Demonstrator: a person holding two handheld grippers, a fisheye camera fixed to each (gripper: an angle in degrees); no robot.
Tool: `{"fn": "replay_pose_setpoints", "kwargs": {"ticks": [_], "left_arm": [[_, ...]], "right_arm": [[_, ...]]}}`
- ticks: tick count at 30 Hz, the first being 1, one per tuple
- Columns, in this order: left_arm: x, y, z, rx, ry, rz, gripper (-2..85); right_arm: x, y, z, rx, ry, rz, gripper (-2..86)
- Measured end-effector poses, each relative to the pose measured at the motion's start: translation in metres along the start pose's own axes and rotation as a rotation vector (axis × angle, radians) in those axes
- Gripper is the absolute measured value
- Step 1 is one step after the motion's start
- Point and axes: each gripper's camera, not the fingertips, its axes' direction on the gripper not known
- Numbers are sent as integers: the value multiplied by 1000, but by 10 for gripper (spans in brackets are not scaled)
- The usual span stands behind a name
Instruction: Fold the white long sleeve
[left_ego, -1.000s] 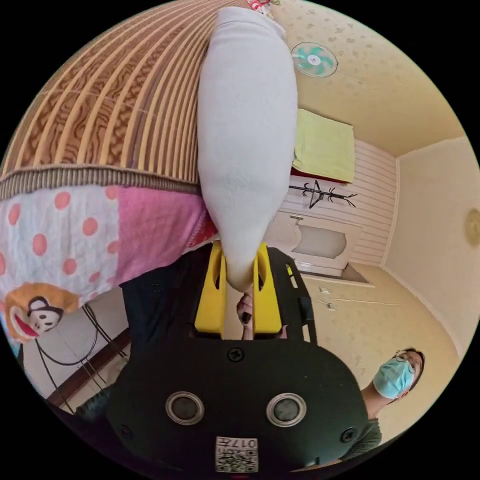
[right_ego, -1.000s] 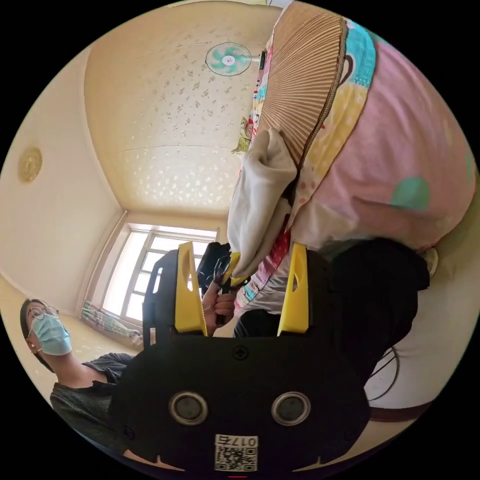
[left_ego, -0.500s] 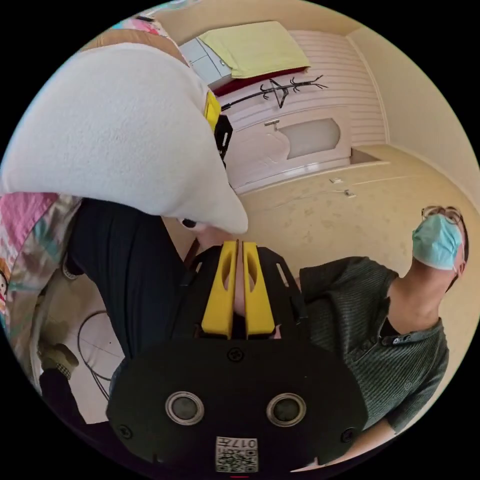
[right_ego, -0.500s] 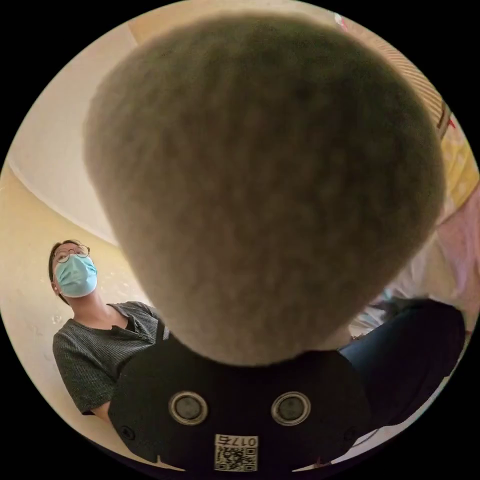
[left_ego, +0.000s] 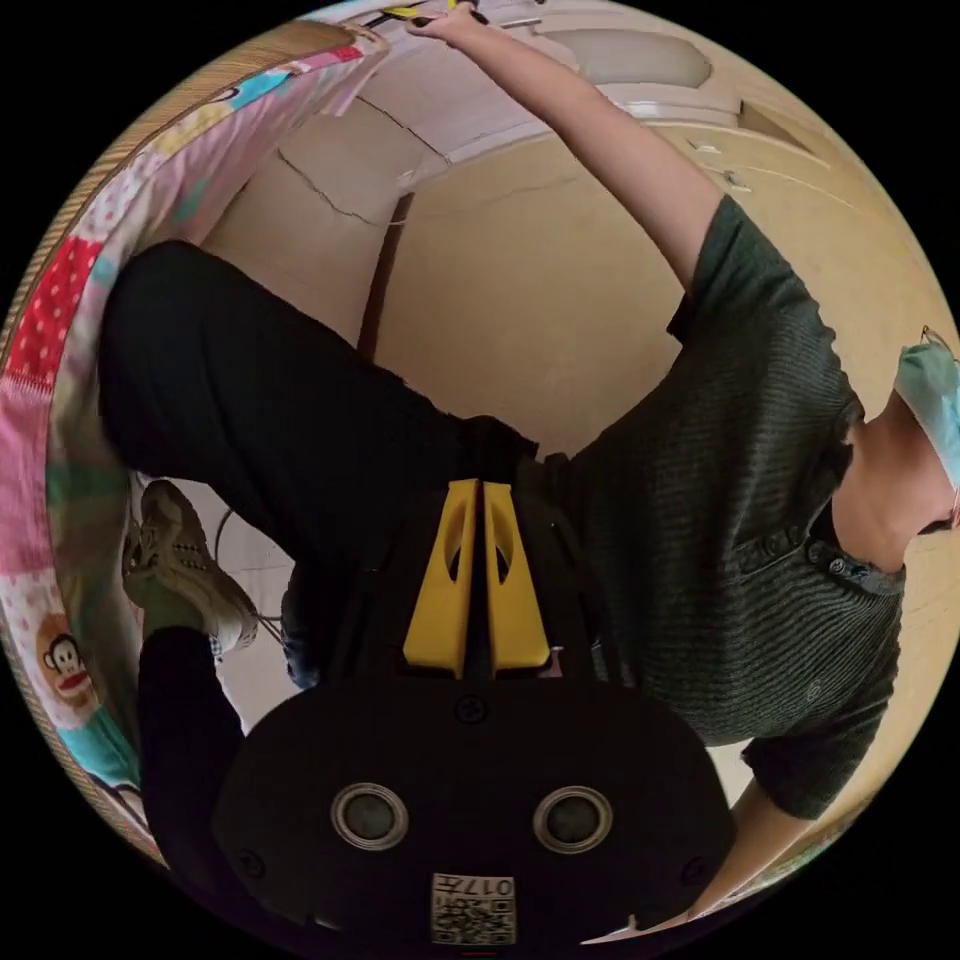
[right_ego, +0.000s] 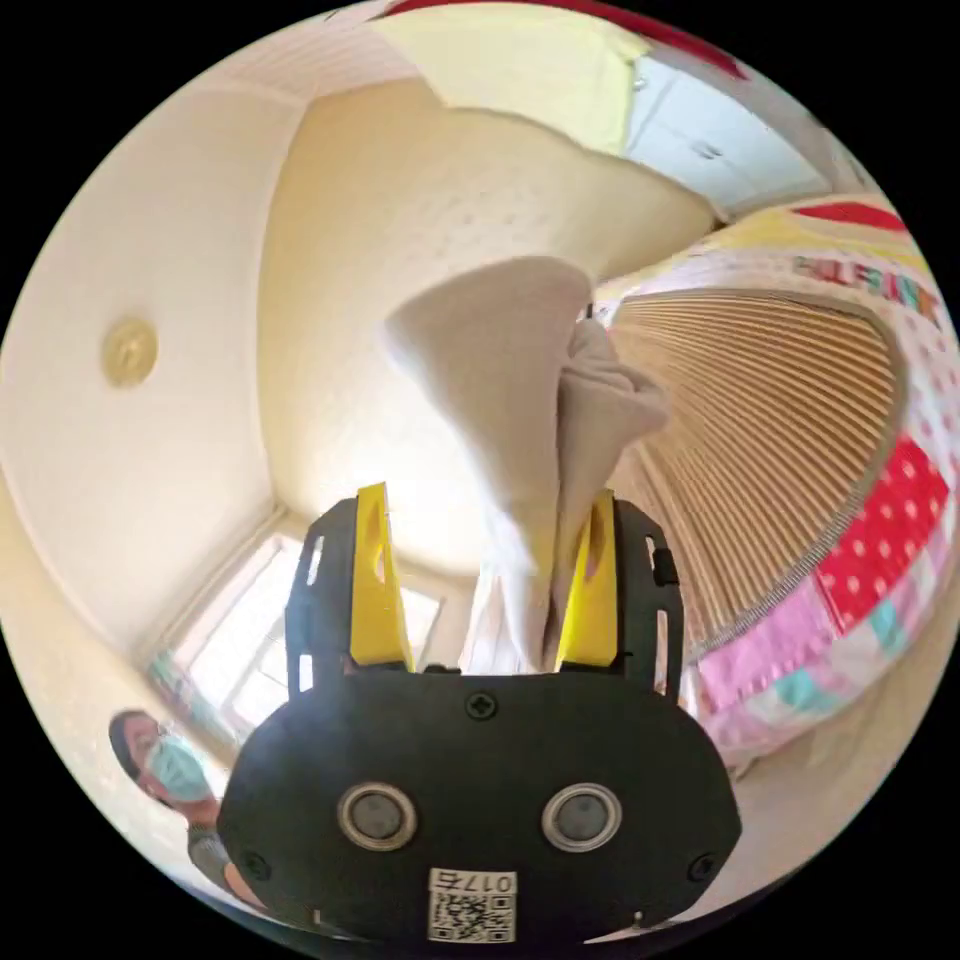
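Close in on the left gripper view, the left gripper (left_ego: 476, 500) has its two yellow jaws pressed together with nothing between them. Right behind the jaws stands the person: dark trousers (left_ego: 270, 420) to one side, a dark green ribbed shirt (left_ego: 720, 500) to the other, one shoe (left_ego: 180, 570) near the view's edge. An arm (left_ego: 590, 140) stretches away from the shirt toward the far rim of the picture, and the hand at its end is too small to make out. A patchwork quilt (left_ego: 60, 420) in pink, red and white curves along the side, with the floor (left_ego: 540, 300) beyond. Over in the right gripper view, the right gripper (right_ego: 485, 575) has its jaws spread wide, and the white long sleeve (right_ego: 530, 400) hangs bunched between them, lying against the inner face of one jaw while the other jaw stands clear of it. Whether the cloth is caught on that jaw, I cannot tell. Just past the garment lies a striped woven mat (right_ego: 760, 440), edged by the quilt. Farther off come the pale wall (right_ego: 330, 330) and a bright window (right_ego: 250, 650).
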Motion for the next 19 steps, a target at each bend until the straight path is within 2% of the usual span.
{"fn": "replay_pose_setpoints", "kwargs": {"ticks": [1, 3, 6, 9, 12, 13, 14, 15, 16, 17, 19], "left_arm": [[17, -5, 3, -5, -22, 66, -10], [37, -5, 5, 36, -44, 149, -10], [52, 7, 4, 176, -91, 229, -10], [56, 32, -8, 316, -254, 189, -10], [81, 72, -41, 452, -633, 142, -10], [95, 91, -55, 513, -851, 110, -9], [106, 113, -71, 603, -1066, 55, -8], [111, 125, -80, 670, -1162, 17, -8], [119, 151, -100, 839, -1320, -65, -7], [124, 178, -121, 1015, -1425, -126, -6], [129, 209, -160, 1170, -1458, -119, -5]], "right_arm": [[20, 18, -21, 67, 92, 63, 176], [32, 46, -31, 48, 191, 16, 118], [46, 104, -8, -112, 353, -65, 50], [44, 176, 41, -303, 417, -158, 22], [16, 255, 102, -425, 546, -323, 11], [-2, 288, 131, -461, 630, -418, 10], [-12, 306, 148, -478, 674, -475, 9], [-33, 340, 181, -503, 747, -599, 8], [-56, 375, 215, -516, 788, -740, 8], [-67, 393, 231, -516, 792, -809, 8], [-104, 450, 287, -423, 743, -946, 7]]}}
